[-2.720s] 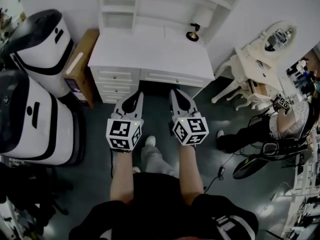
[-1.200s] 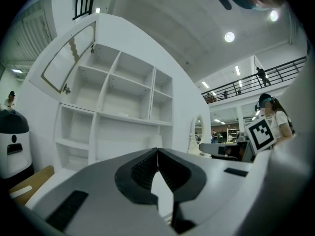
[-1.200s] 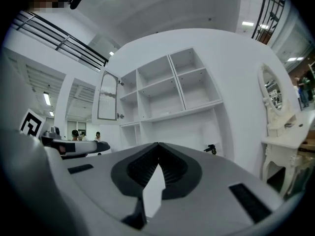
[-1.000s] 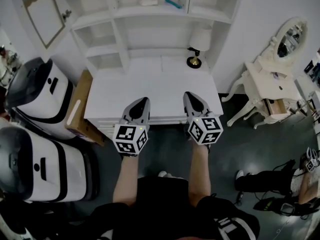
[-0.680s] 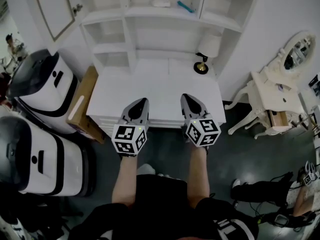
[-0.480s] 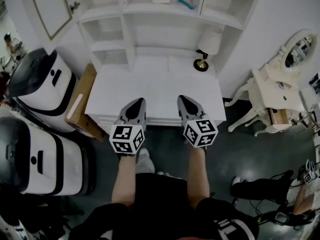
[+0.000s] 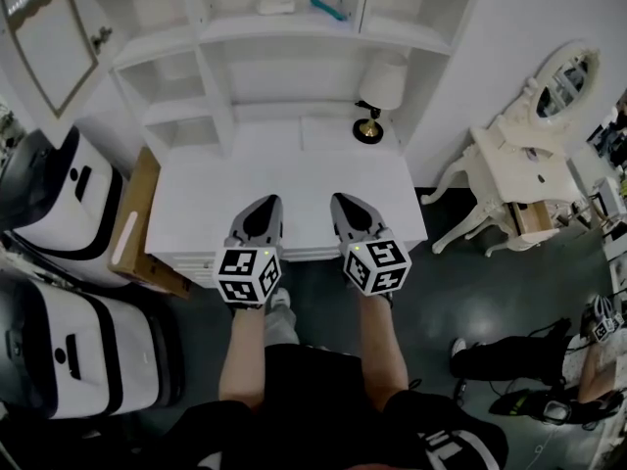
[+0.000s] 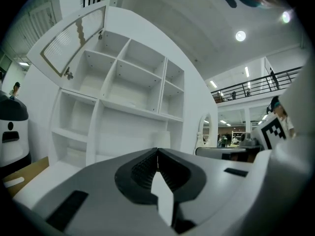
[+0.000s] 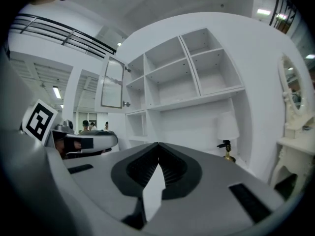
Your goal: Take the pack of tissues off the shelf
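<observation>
A small white pack of tissues [image 7: 275, 7] lies on an upper board of the white shelf unit [image 7: 284, 32], next to a teal item [image 7: 330, 9]. Both grippers are held side by side over the front part of the white desk [image 7: 196, 199], far below that board. The left gripper [image 7: 265, 205] is shut and holds nothing. The right gripper [image 7: 342, 201] is shut too, with nothing in it. In the left gripper view the jaws of the left gripper [image 8: 157, 150] meet at their tips before the shelf compartments [image 8: 133, 112]. The right gripper [image 9: 158, 144] shows the same.
A table lamp [image 7: 377, 86] stands at the desk's back right. Two white machines [image 7: 59, 204] and a cardboard box [image 7: 132, 233] flank the desk on the left. A cabinet door [image 7: 44, 37] hangs open. A white vanity with a mirror [image 7: 529, 155] stands right; a person [image 7: 519, 360] sits on the floor.
Both grippers have moved forward to the desk, and their tips now reach over its front part. The head view has swung a little right. The jaws stayed shut.
</observation>
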Motion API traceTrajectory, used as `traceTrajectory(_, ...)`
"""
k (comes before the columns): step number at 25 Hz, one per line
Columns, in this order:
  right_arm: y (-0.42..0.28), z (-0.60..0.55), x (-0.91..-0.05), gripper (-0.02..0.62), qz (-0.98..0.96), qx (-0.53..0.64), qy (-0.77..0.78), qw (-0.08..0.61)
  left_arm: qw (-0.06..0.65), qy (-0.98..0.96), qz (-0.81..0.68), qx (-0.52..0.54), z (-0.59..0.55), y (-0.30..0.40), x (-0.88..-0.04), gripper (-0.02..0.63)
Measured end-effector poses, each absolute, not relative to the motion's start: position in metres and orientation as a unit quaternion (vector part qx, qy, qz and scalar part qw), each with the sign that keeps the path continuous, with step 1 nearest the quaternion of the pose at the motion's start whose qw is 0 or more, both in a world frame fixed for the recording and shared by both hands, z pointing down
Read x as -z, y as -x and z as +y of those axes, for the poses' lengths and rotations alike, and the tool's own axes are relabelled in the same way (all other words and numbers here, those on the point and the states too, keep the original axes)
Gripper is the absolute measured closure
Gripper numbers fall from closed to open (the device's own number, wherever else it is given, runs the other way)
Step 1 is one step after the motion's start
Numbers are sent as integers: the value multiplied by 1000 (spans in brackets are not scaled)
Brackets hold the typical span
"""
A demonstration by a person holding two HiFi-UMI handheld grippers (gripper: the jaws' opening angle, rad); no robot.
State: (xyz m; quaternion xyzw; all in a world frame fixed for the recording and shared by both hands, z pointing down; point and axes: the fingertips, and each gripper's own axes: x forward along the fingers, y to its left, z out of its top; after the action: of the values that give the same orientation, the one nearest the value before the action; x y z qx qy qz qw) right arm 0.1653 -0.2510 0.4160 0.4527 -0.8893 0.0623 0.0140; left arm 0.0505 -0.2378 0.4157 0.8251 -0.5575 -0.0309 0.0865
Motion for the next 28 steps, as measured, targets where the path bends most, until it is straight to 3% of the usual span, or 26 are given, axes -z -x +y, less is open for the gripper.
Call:
traceTrajectory(11,-179,-330,-412,578,-847,-66,-527,-22,102,-814,-571,30,-304,-26,-425,594)
traceTrajectory(28,-111,-438,-375,578,-860,-31,-506,-59,79,-822,-564,31,-412,17,-395,594)
